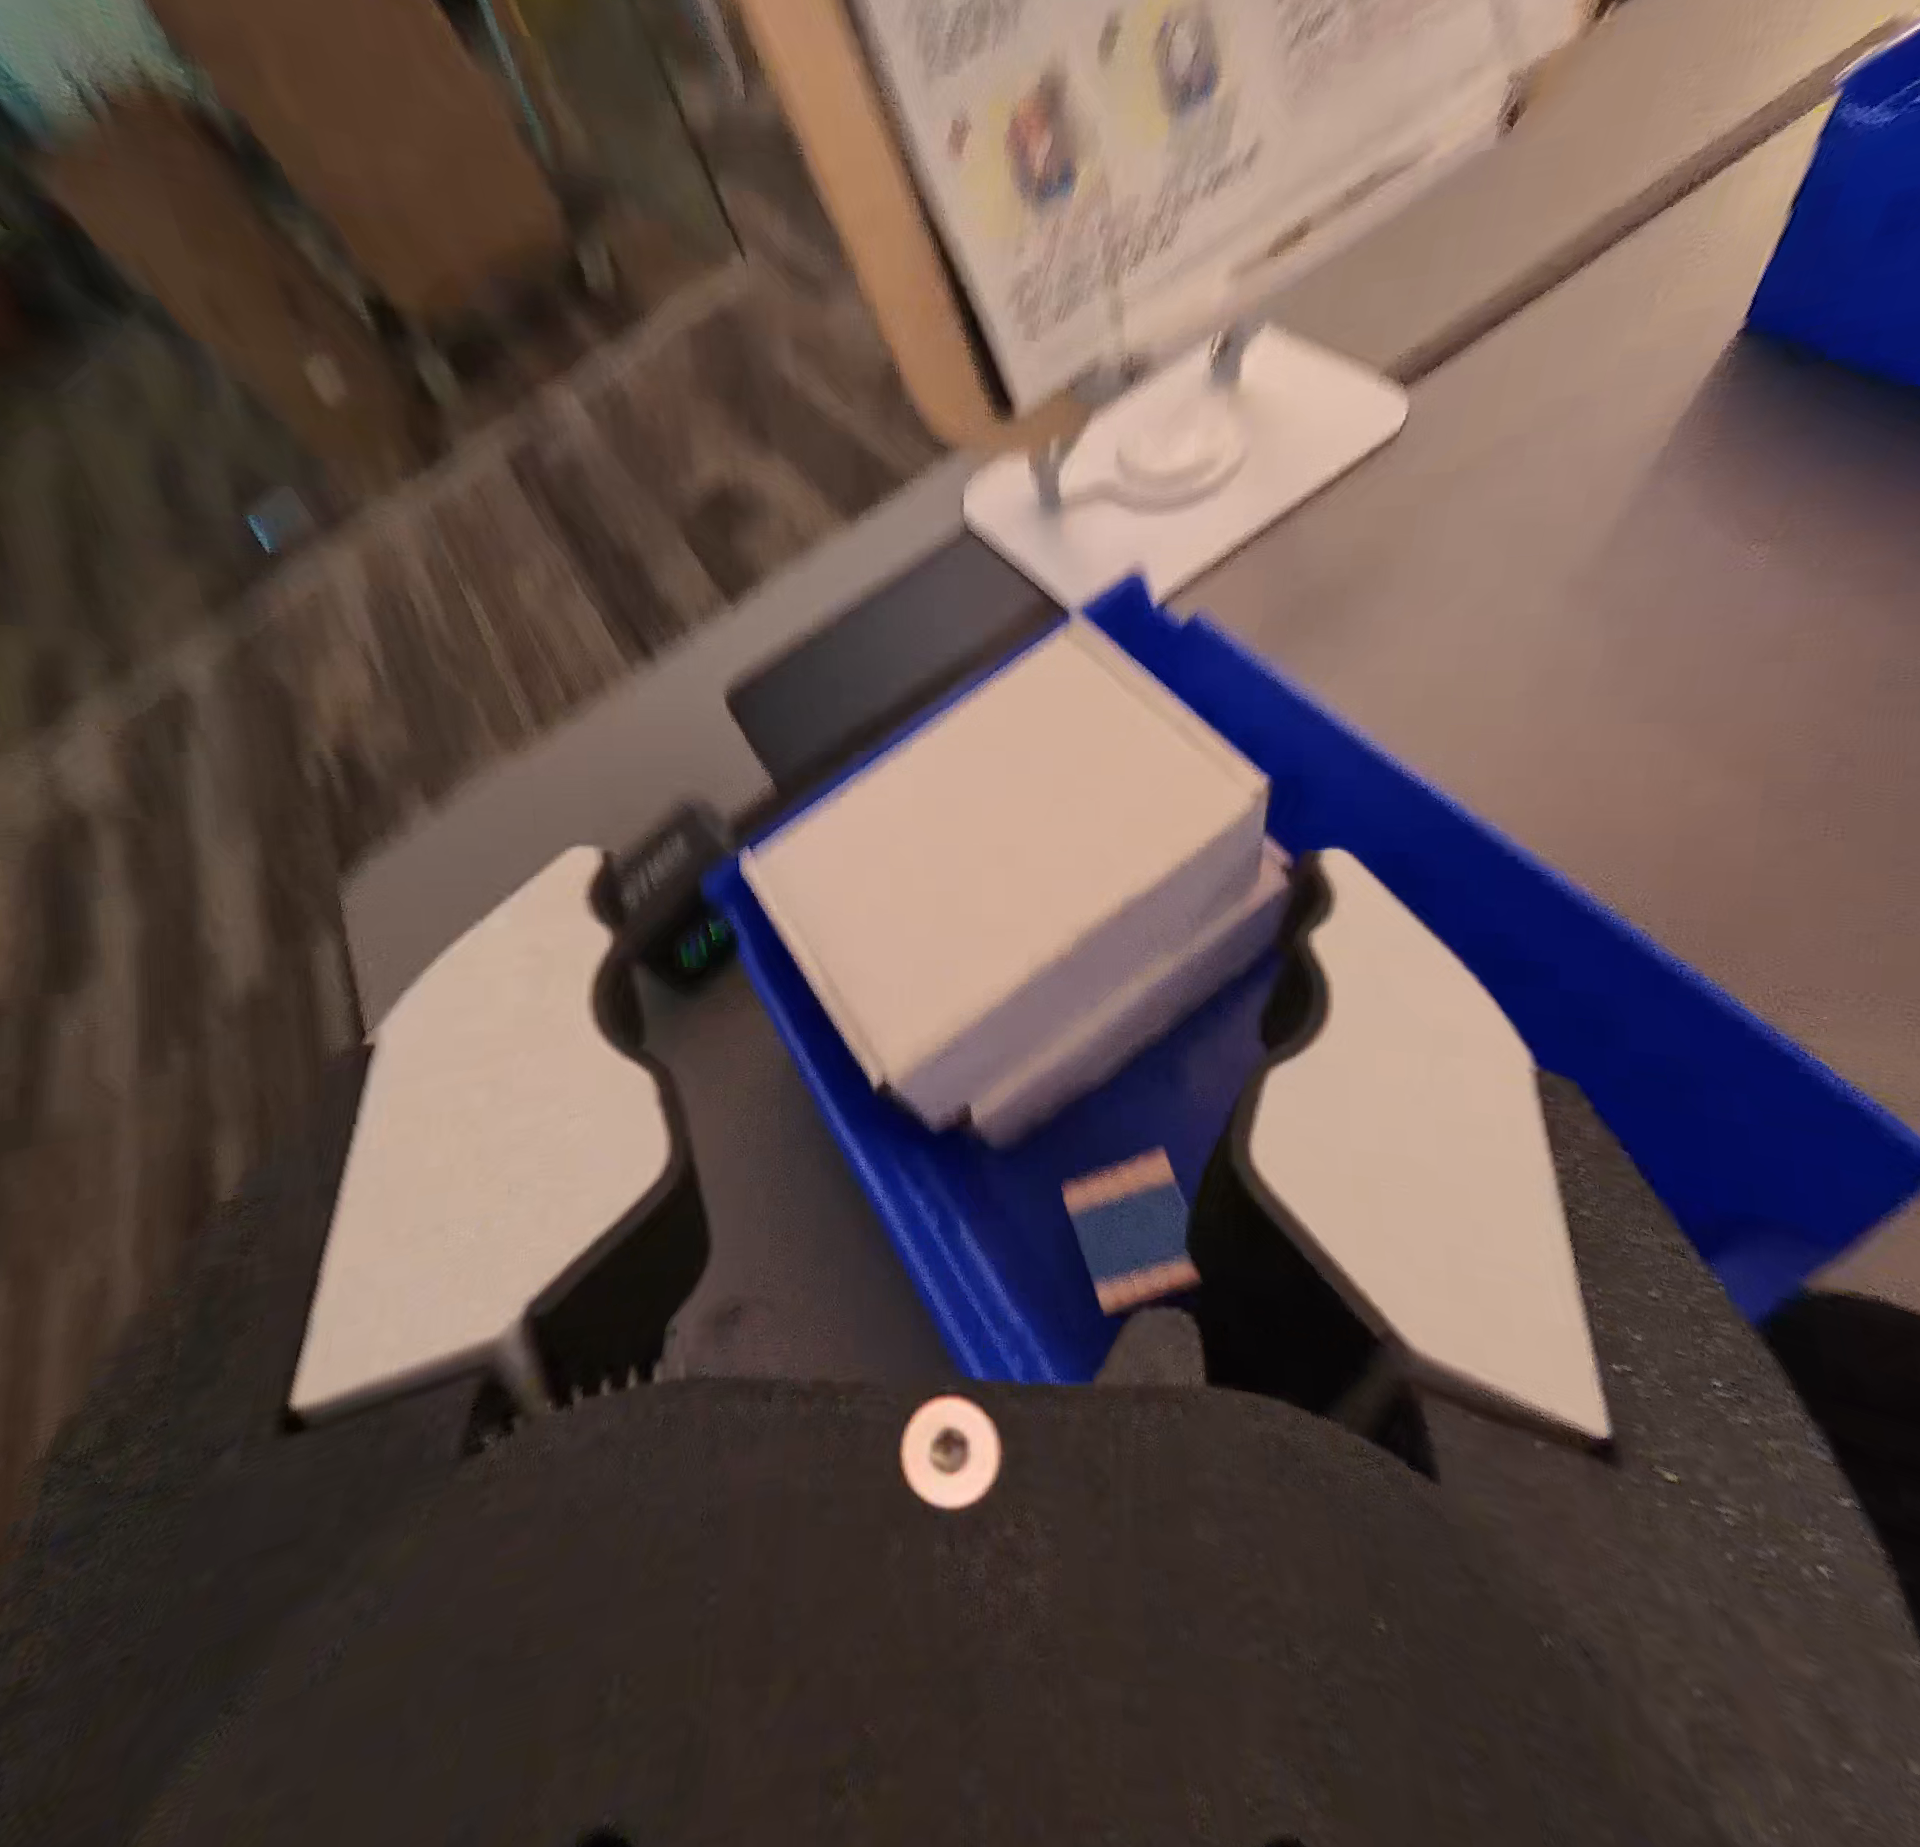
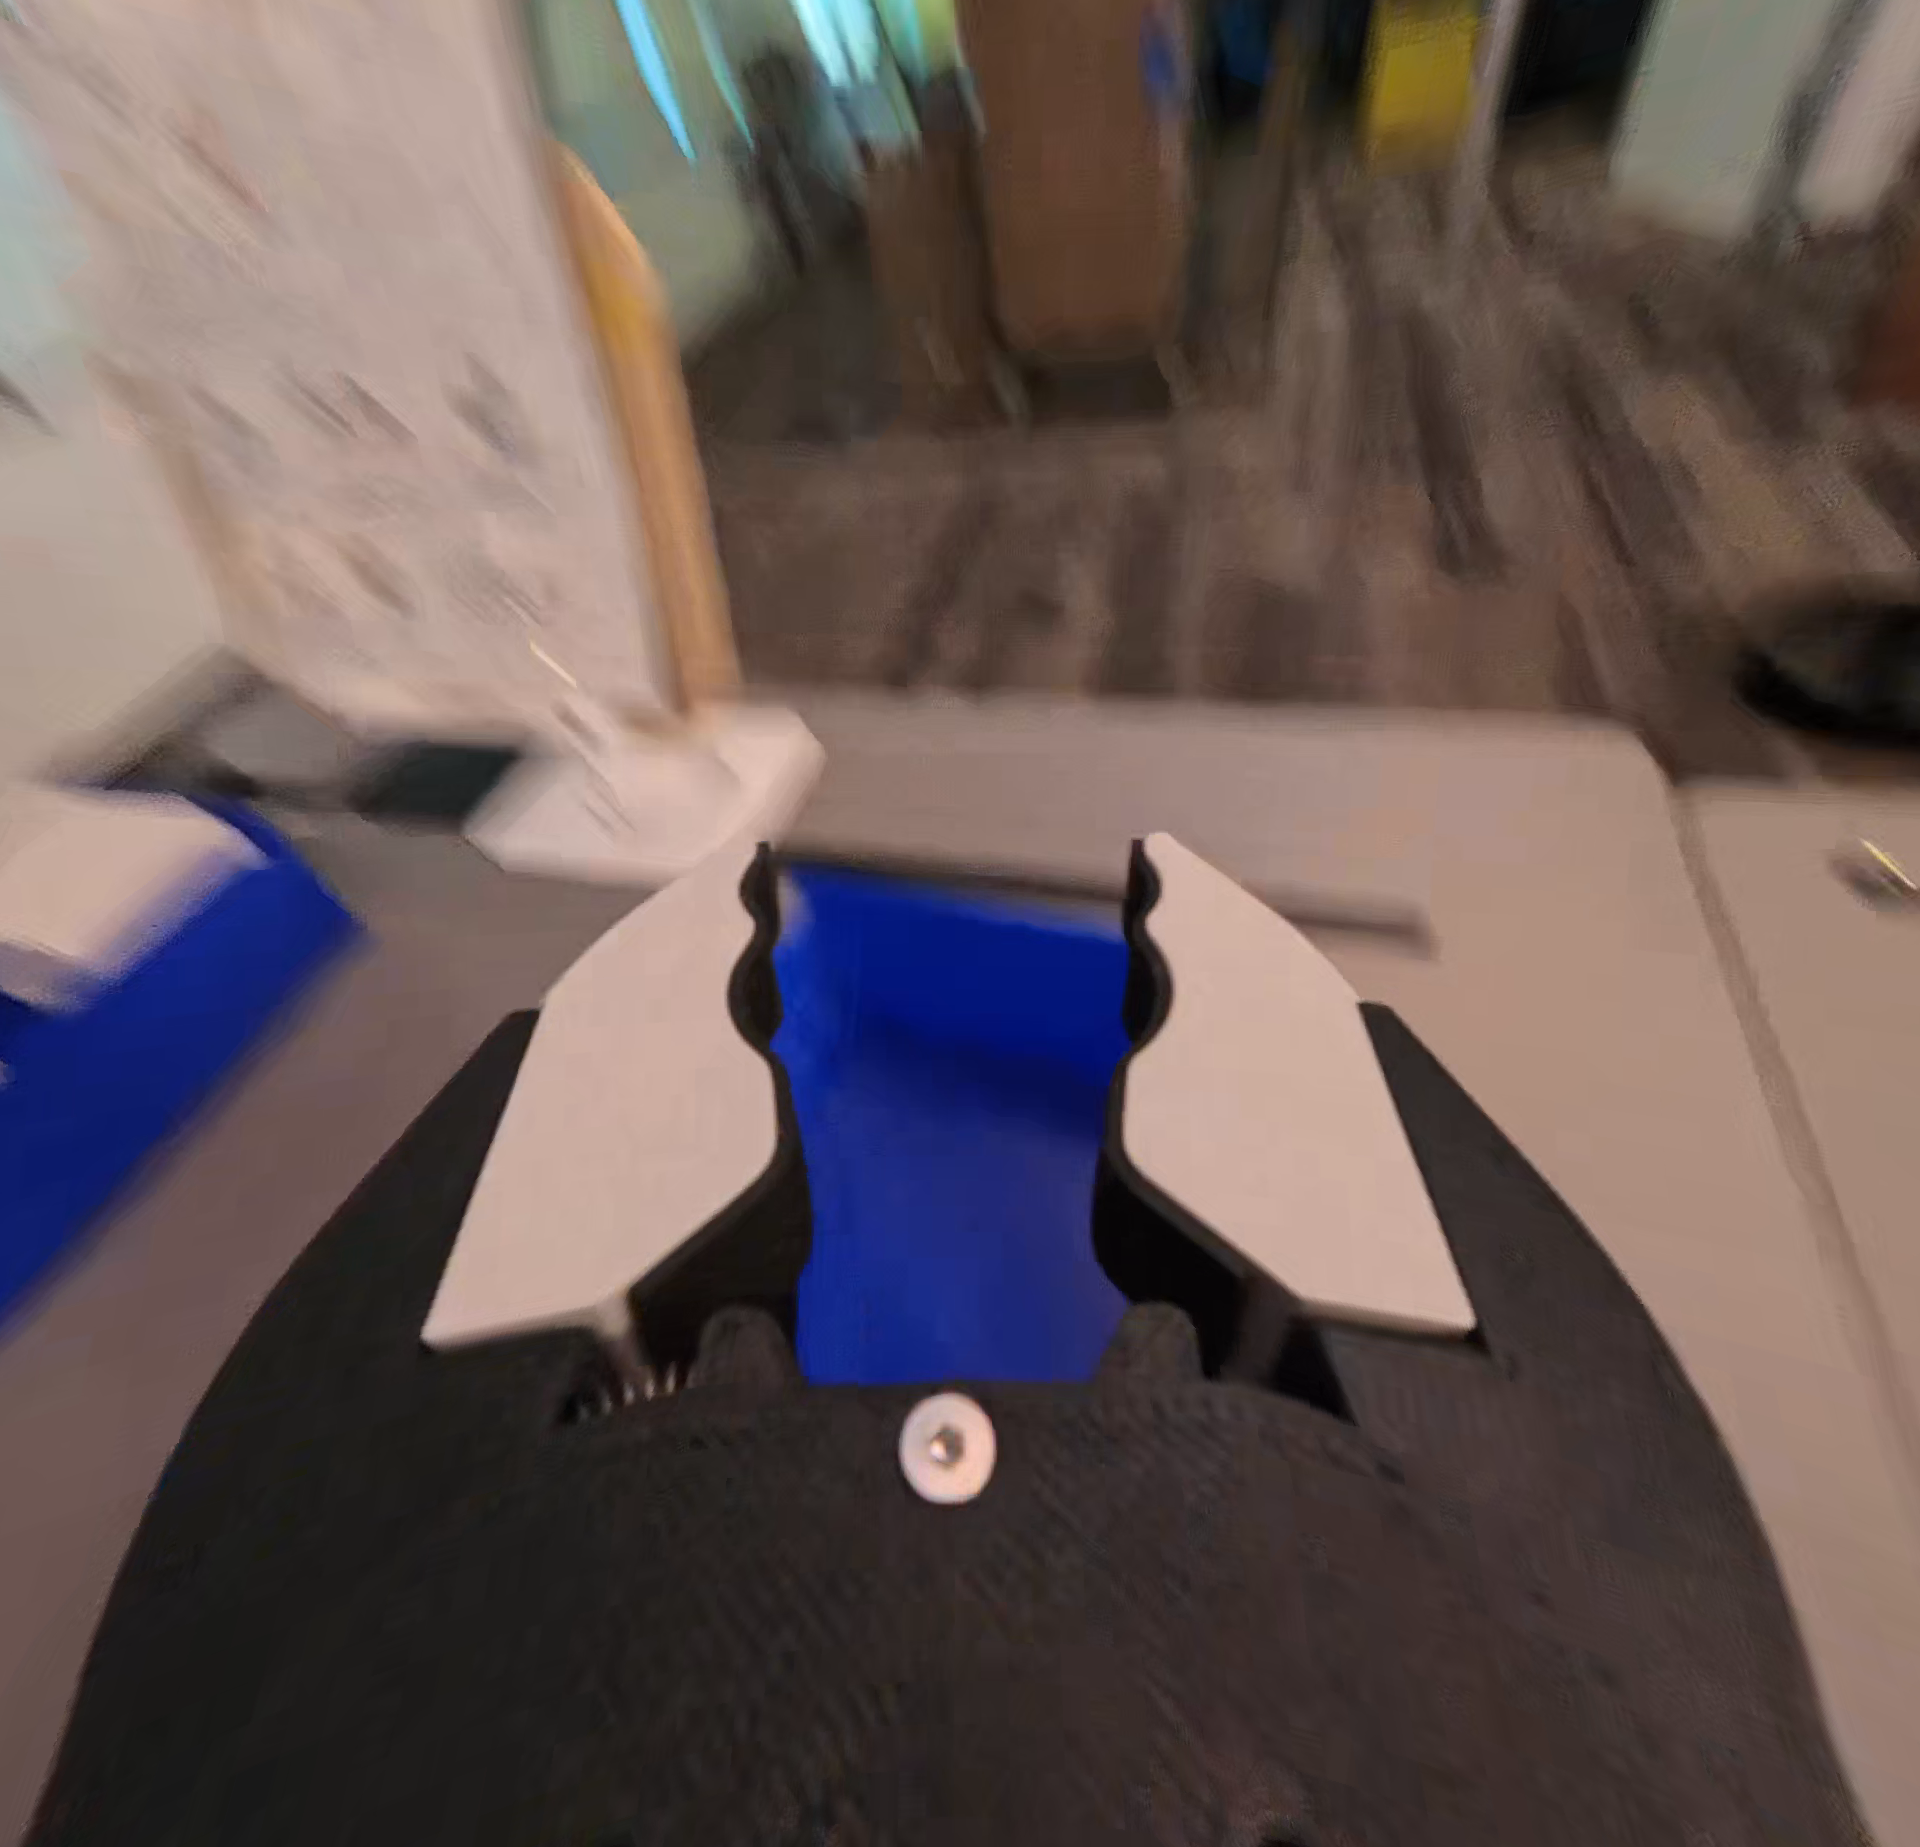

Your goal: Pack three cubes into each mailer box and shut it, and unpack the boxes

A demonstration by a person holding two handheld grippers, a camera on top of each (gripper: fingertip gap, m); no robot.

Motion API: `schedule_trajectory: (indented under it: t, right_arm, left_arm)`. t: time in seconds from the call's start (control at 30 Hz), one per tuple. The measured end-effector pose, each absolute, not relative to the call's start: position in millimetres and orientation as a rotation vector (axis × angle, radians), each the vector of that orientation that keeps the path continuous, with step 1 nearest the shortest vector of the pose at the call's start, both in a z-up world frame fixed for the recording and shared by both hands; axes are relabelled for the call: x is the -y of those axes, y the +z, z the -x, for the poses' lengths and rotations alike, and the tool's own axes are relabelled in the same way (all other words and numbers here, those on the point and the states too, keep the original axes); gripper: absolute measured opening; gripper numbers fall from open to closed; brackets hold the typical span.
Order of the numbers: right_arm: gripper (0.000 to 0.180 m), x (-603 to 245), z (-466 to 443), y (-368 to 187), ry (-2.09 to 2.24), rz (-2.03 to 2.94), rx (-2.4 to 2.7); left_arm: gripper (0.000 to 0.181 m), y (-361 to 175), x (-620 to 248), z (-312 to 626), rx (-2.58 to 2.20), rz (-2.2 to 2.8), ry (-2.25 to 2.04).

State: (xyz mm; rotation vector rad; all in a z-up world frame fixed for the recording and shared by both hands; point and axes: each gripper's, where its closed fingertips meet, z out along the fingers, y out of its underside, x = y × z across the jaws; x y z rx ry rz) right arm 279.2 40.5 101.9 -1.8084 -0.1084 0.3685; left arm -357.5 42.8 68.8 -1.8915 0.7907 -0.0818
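Note:
In the left wrist view my left gripper [image 1: 956, 862] is open wide. Its fingers straddle a stack of shut white mailer boxes [image 1: 997, 862] without touching them. The stack stands in a blue bin [image 1: 1475, 945] on the grey table. A small blue-and-white striped piece [image 1: 1127, 1231] lies on the bin floor in front of the stack. In the right wrist view my right gripper [image 2: 953, 852] has its jaws partly apart and holds nothing. A second blue bin [image 2: 956, 1091] fills the gap behind the jaws. The view is heavily blurred. The first bin [image 2: 156, 1049] and its white boxes [image 2: 94, 883] show at the left.
A white sign stand [image 1: 1195, 447] stands on the table beyond the bin and also shows in the right wrist view [image 2: 665, 789]. A dark flat slab [image 1: 883, 675] and a small black device [image 1: 665, 893] lie by the bin's left side. The second bin [image 1: 1849, 218] shows far right. The table edge runs along the left. The gap from one gripper's tips to the other's is roughly 65 cm. The left tips stand about 15 cm off the small blue-and-white striped piece [image 1: 1127, 1231].

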Motion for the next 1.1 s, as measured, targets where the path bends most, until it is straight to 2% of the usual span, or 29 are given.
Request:
schedule_trajectory:
  t: [0.03,0.1,0.17,0.2,0.3,0.4,0.47,0.63,0.87,0.97,1.1]
  right_arm:
    - [0.071,-32,-260,134,0.503,1.611,0.13]
    - [0.07,-5,-227,187,0.751,1.242,0.186]
    - [0.07,13,-200,208,0.915,1.087,0.288]
    - [0.074,16,-189,212,0.949,1.067,0.338]
    - [0.08,15,-163,206,0.924,1.092,0.47]
    - [0.083,9,-140,186,0.887,1.122,0.598]
    - [0.088,6,-132,175,0.941,1.172,0.634]
    - [0.087,3,-133,173,0.99,1.182,0.606]
    - [0.087,4,-141,174,0.964,1.198,0.594]
    - [0.087,4,-138,172,0.949,1.21,0.607]
    - [0.087,1,-132,168,0.932,1.239,0.624]
  left_arm:
    - [0.116,76,-44,344,-0.844,1.8,-0.041]
    - [0.108,79,-54,323,-0.982,1.641,0.115]
    - [0.104,54,-67,311,-1.162,1.68,0.237]
    - [0.109,36,-72,307,-1.24,1.759,0.252]
    - [0.111,-5,-80,303,-1.427,2.026,0.205]
    - [0.112,-24,-93,303,-1.513,2.163,0.136]
    - [0.122,-35,-99,307,-1.578,2.232,0.138]
    - [0.144,-56,-100,319,-1.666,2.448,0.097]
    - [0.144,-79,-107,333,-1.78,2.457,0.209]
    - [0.132,-75,-107,332,-1.76,2.433,0.183]
    - [0.128,-71,-99,331,-1.751,2.403,0.164]
